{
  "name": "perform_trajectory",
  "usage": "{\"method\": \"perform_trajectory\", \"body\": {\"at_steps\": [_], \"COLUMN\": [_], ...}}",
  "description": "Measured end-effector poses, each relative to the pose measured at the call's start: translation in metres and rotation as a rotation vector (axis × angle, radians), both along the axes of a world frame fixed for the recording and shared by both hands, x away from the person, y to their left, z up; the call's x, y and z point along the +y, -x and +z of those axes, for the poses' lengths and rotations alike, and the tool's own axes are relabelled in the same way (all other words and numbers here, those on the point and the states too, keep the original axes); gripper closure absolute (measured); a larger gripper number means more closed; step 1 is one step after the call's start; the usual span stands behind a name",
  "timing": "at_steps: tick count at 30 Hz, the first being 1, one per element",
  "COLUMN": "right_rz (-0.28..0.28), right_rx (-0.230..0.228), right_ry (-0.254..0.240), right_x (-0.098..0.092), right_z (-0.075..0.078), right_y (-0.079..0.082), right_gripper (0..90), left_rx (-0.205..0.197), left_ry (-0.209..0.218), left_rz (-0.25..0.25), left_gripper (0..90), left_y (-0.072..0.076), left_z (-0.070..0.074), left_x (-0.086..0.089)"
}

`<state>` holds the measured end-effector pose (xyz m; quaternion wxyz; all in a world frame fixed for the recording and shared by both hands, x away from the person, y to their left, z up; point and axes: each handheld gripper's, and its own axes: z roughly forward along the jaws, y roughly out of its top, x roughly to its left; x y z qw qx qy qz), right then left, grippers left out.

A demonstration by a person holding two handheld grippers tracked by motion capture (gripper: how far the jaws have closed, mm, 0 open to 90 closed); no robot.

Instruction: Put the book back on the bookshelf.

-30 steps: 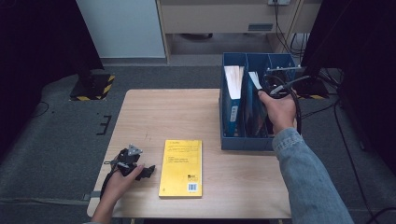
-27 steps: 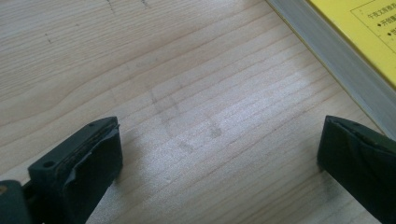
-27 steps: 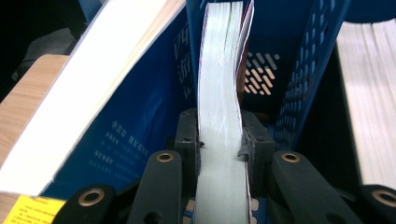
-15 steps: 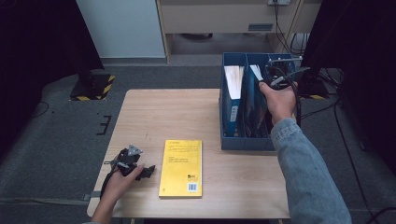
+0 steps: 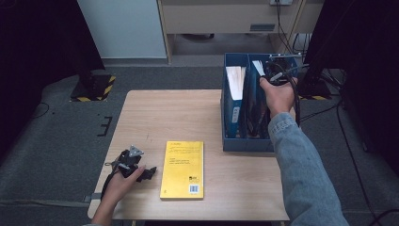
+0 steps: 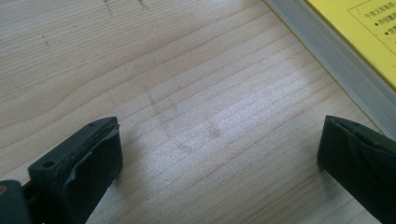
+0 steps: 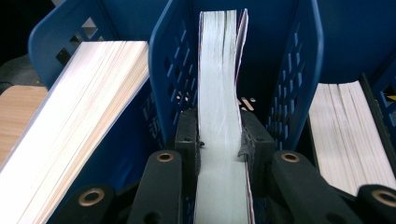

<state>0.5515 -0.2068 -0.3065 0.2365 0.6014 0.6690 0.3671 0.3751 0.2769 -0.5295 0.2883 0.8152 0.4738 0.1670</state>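
Observation:
A blue file rack (image 5: 231, 137) with upright compartments stands on the right side of the wooden table (image 5: 164, 113). My right gripper (image 5: 275, 71) is above its middle compartment, shut on the page edge of a white-paged book (image 7: 218, 88) that stands upright there; both pads (image 7: 187, 135) press on the book's sides. A yellow book (image 5: 183, 169) lies flat near the front of the table. Just left of it my left gripper (image 5: 149, 173) rests on the wood, its jaws wide open over bare table (image 6: 219, 140), with the yellow book's edge (image 6: 359, 28) off to one side.
A thick book (image 7: 84, 107) leans in the compartment left of the held one, seen from above as white pages (image 5: 235, 77). Another stack of pages (image 7: 345, 130) fills the compartment on the right. Cables trail from the right gripper across the rack. Dark floor surrounds the table.
My right hand has shifted a little toward the far end of the rack, still gripping the book. The left hand and the yellow book have stayed put.

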Motion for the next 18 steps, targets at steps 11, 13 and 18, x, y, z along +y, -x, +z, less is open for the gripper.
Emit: {"method": "perform_trajectory", "body": {"at_steps": [11,13,18], "right_rz": [-0.022,-0.023,-0.032], "right_rx": [-0.015,-0.015,-0.009], "right_ry": [0.006,0.014,0.023], "right_x": [0.0010,0.0012,0.0022], "right_z": [-0.0054,-0.0058,-0.0084], "right_y": [-0.0063,-0.0068,-0.0072], "right_gripper": [72.9,72.8,72.8], "left_rx": [0.001,0.001,0.001], "left_ry": [0.000,0.000,0.000], "left_rz": [-0.005,-0.005,-0.005], "left_gripper": [0.0,0.0,0.0], "left_y": [-0.0003,-0.0004,-0.0004], "left_z": [0.0001,0.0001,0.0001], "left_x": [0.0002,0.0002,0.0002]}}
